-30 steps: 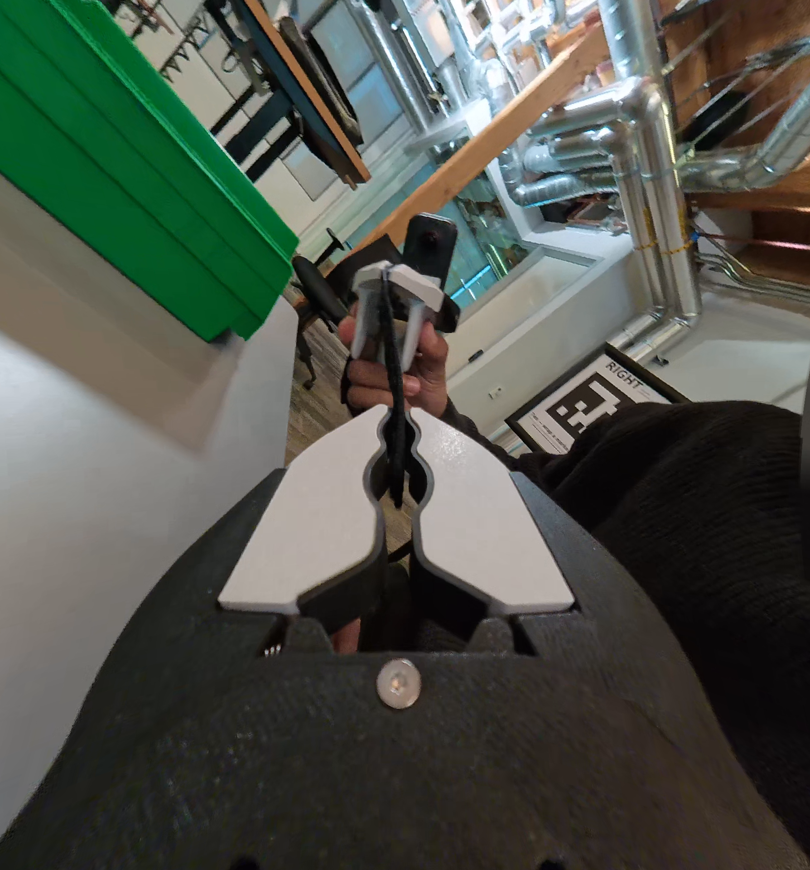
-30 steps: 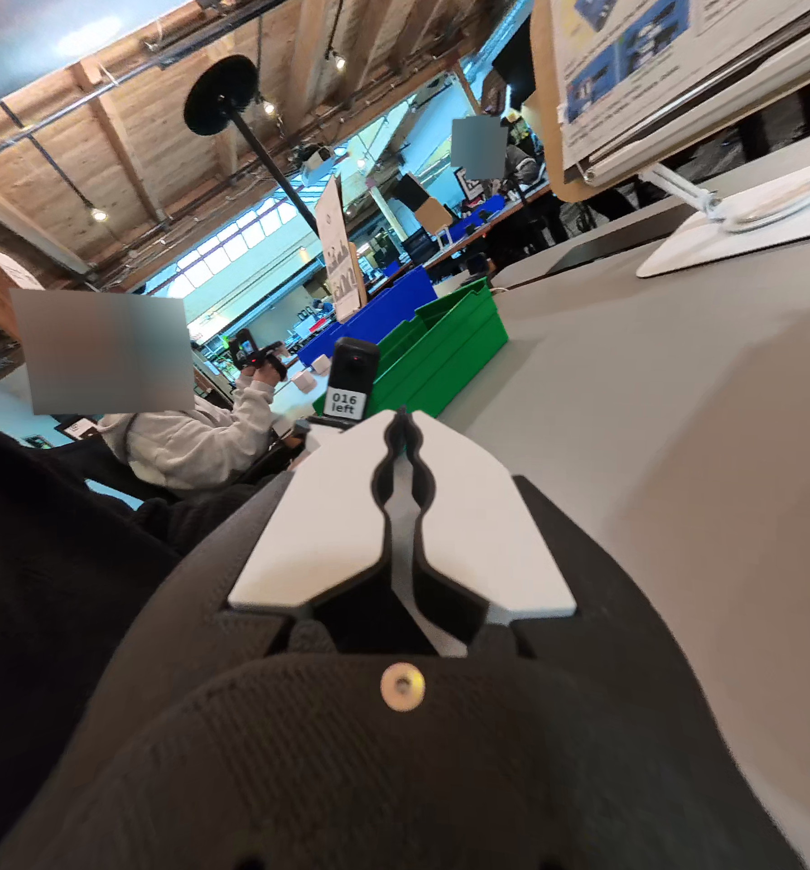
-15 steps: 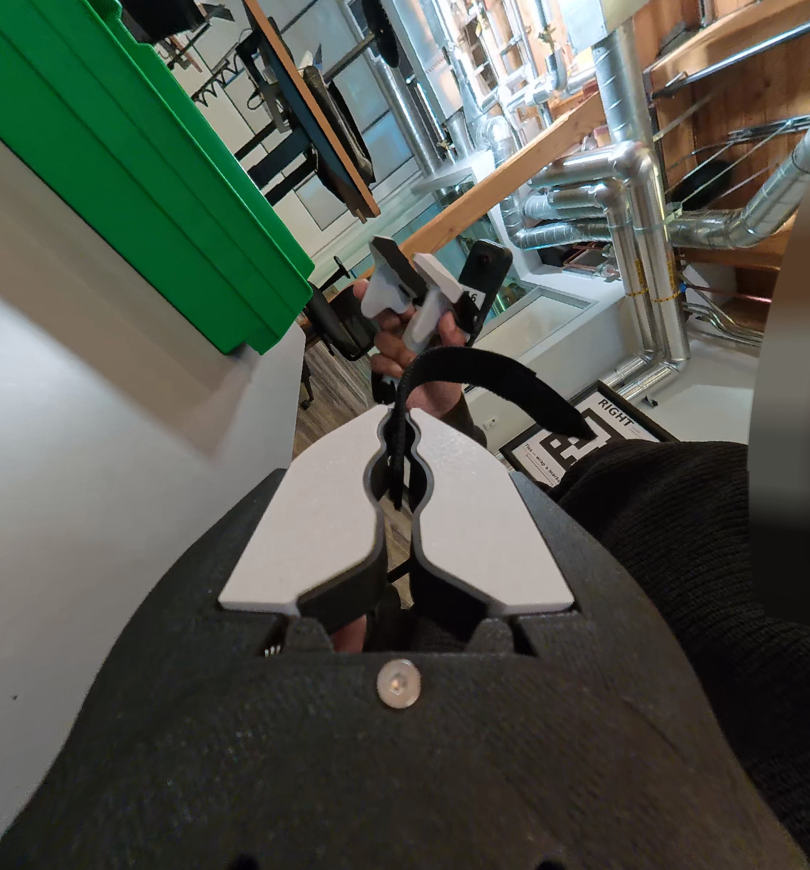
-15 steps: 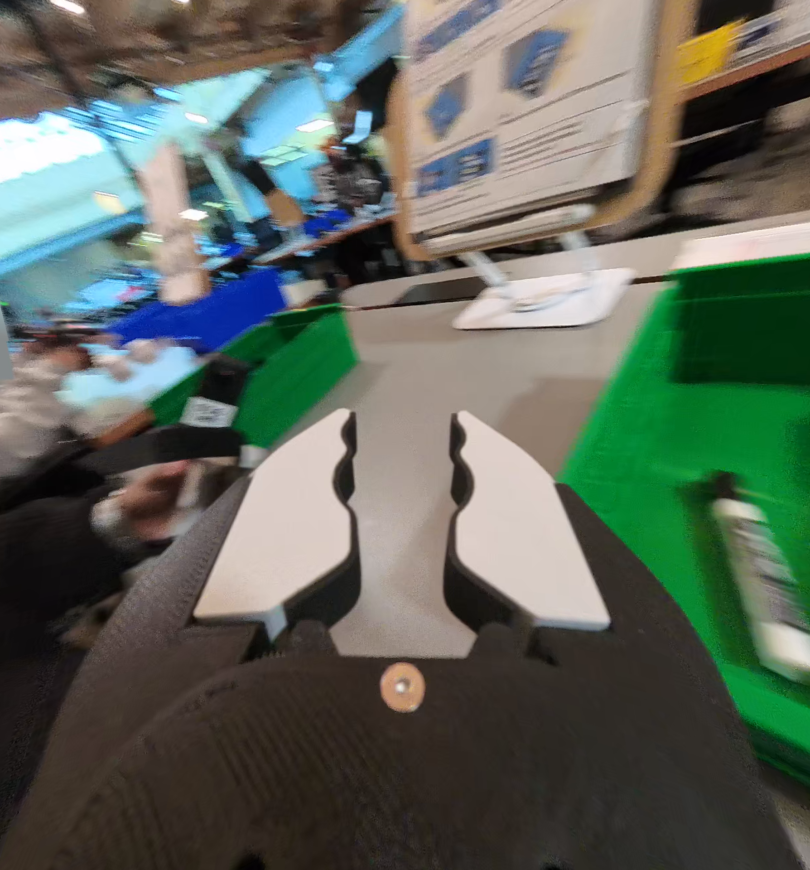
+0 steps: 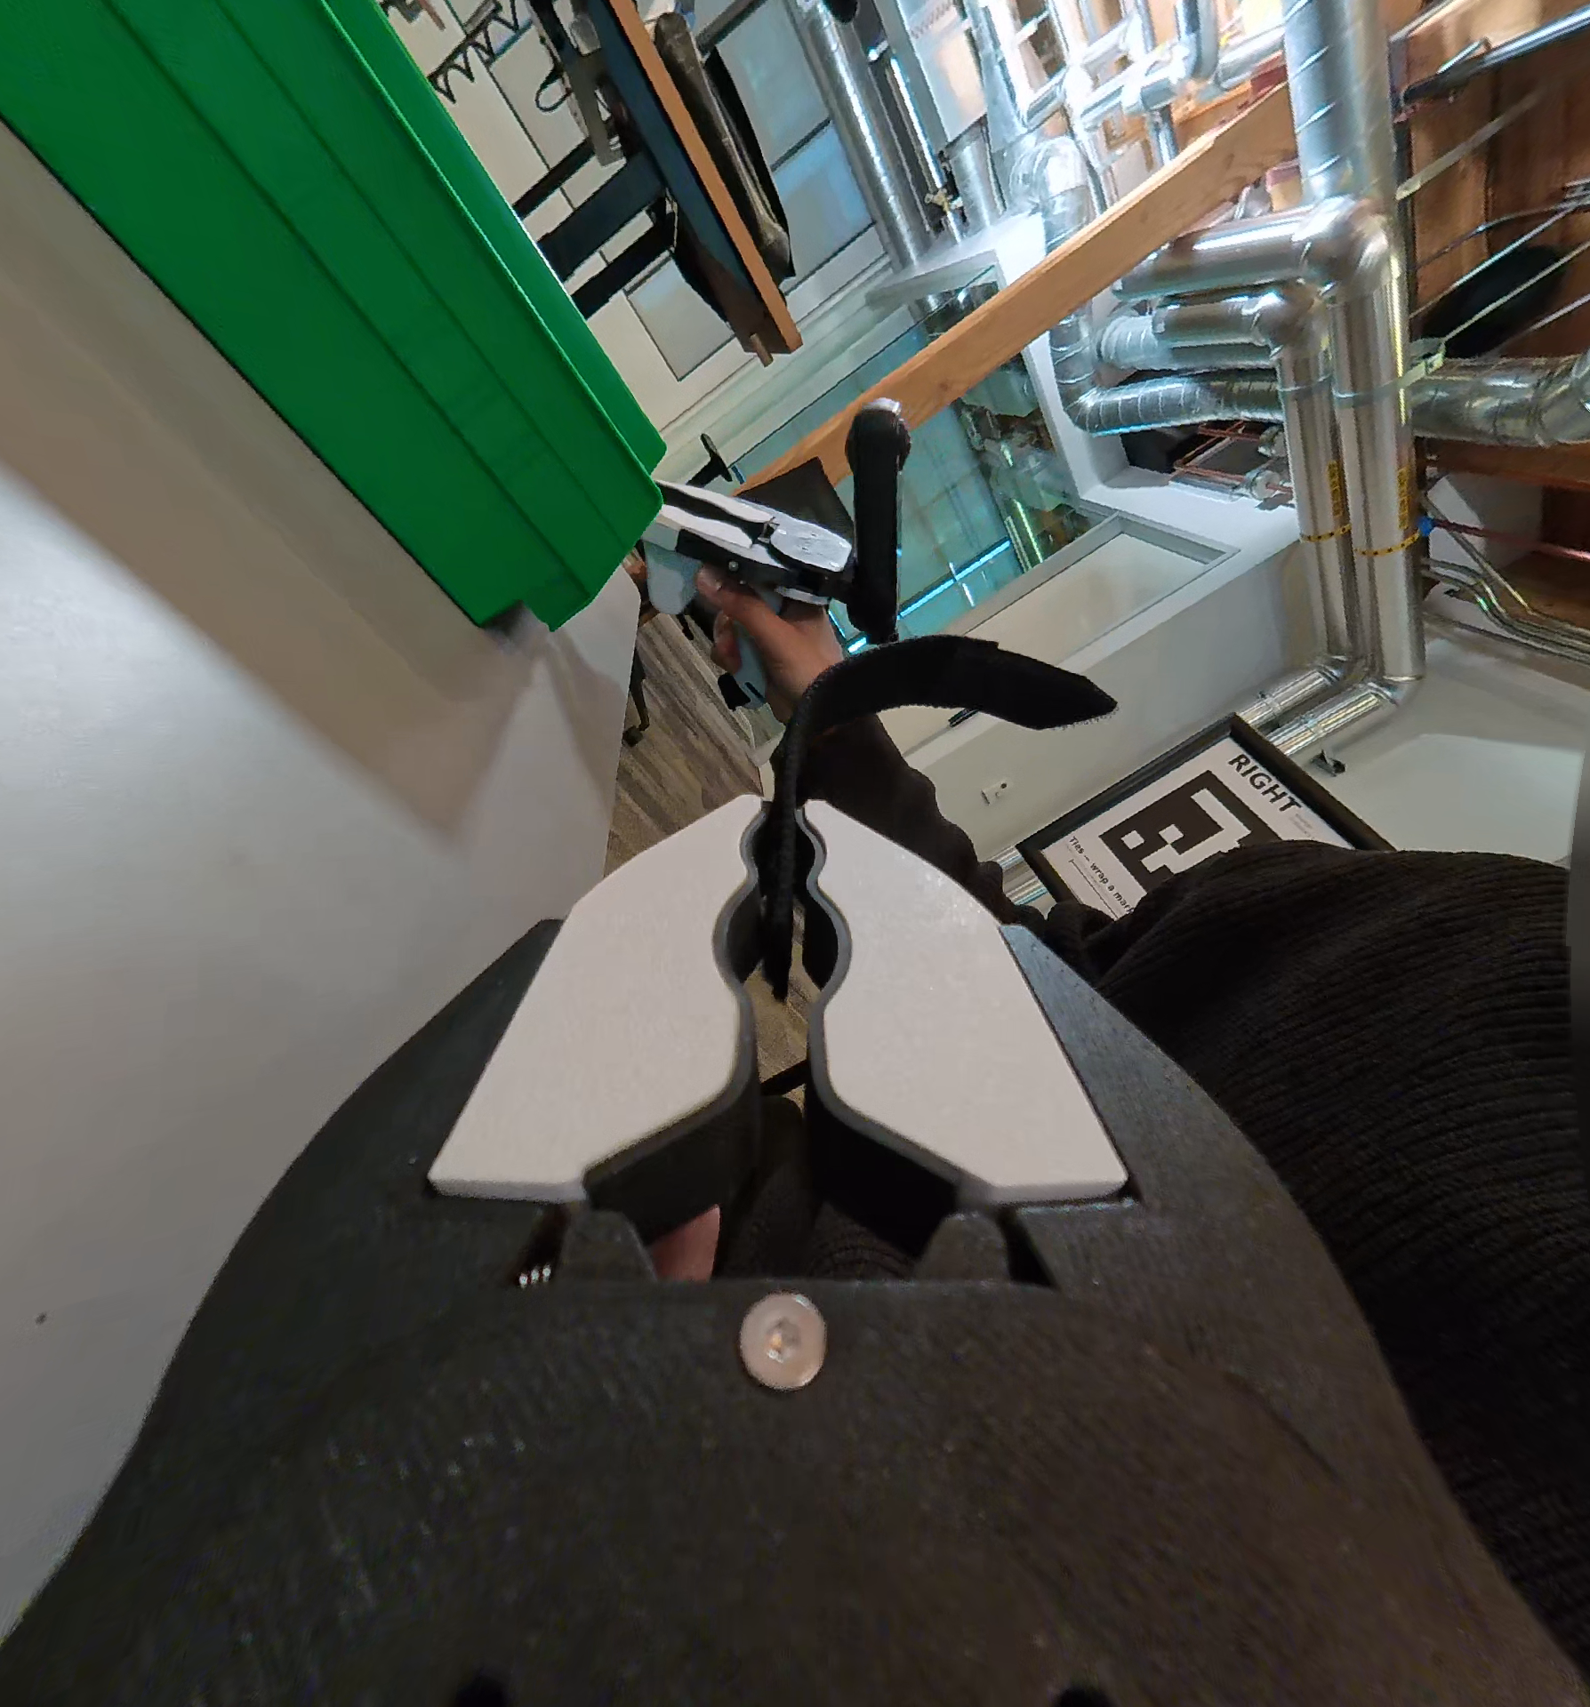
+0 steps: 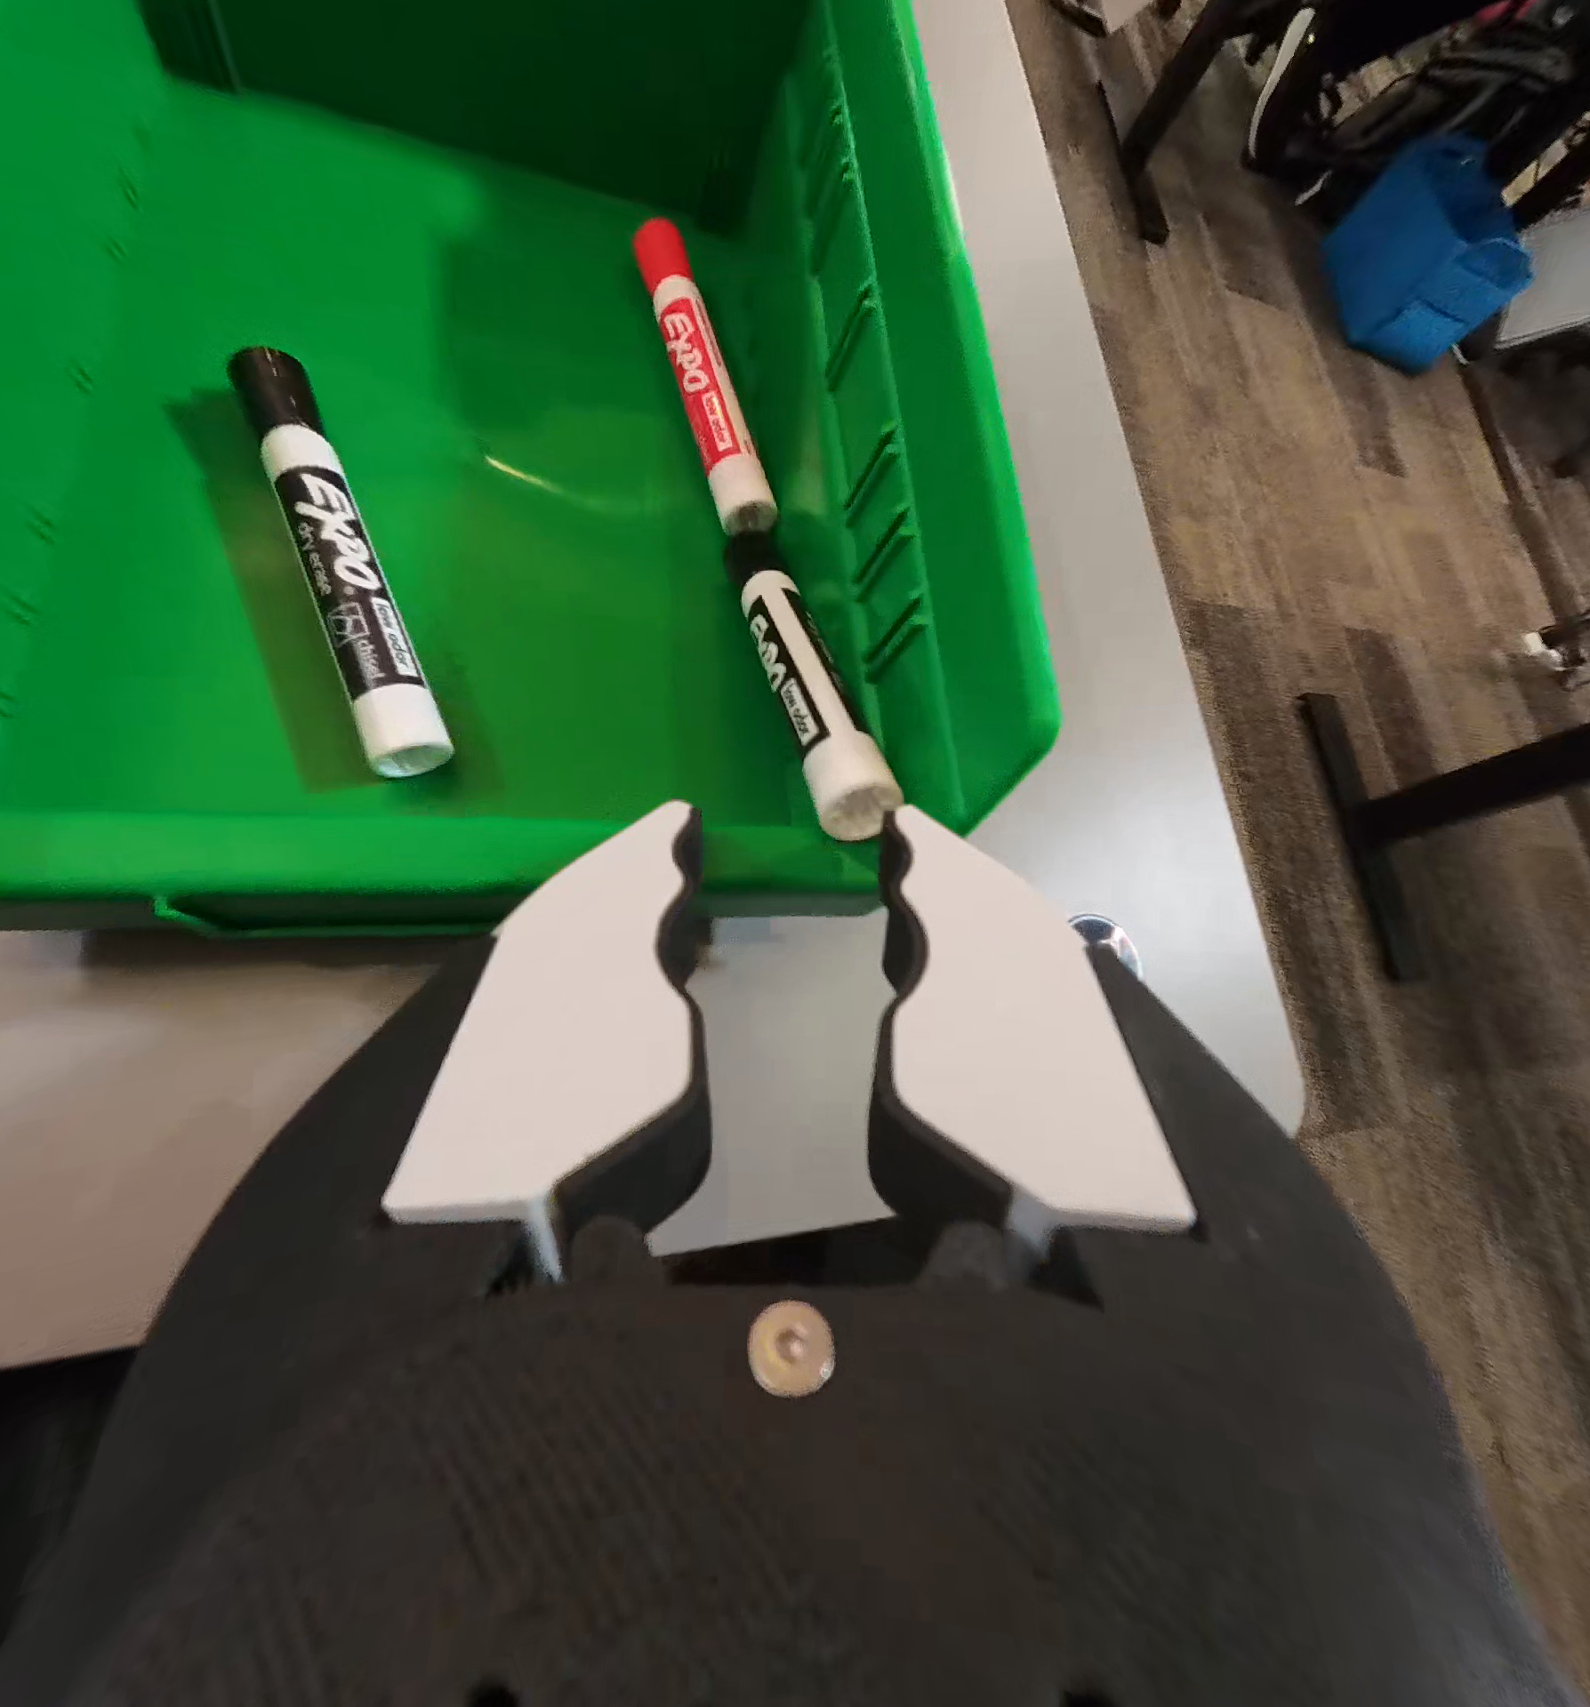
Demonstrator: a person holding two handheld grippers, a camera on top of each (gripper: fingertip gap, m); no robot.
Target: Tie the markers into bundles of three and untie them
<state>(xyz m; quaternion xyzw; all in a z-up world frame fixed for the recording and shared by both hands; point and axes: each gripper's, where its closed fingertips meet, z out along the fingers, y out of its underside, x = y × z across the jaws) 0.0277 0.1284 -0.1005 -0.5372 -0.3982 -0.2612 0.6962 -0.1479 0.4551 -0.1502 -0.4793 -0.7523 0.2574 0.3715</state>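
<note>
Workshop, grey table (image 6: 1078, 517), green bin (image 6: 533, 277) at its edge — three markers inside.

Wood-pattern floor (image 6: 1327, 573) to the right of the table; silver ducts (image 5: 1327, 305) and wooden beams fill the left wrist view's background. Bin sits near the table corner. In it: one black marker (image 6: 339, 554) lies alone mid-floor; red marker (image 6: 703, 379) and second black marker (image 6: 805, 684) lie end to end along the right wall. Right gripper (image 6: 789, 817) hangs over the bin's near rim, fingers wide apart, holding nothing — right tip just beside the second black marker's white end. Left gripper (image 5: 782, 813) is closed tight on a black strap (image 5: 939, 679), whose free end curls up and to the right. Right gripper also shows farther off in the left wrist view, in a hand (image 5: 764, 647), just past the bin corner.
</note>
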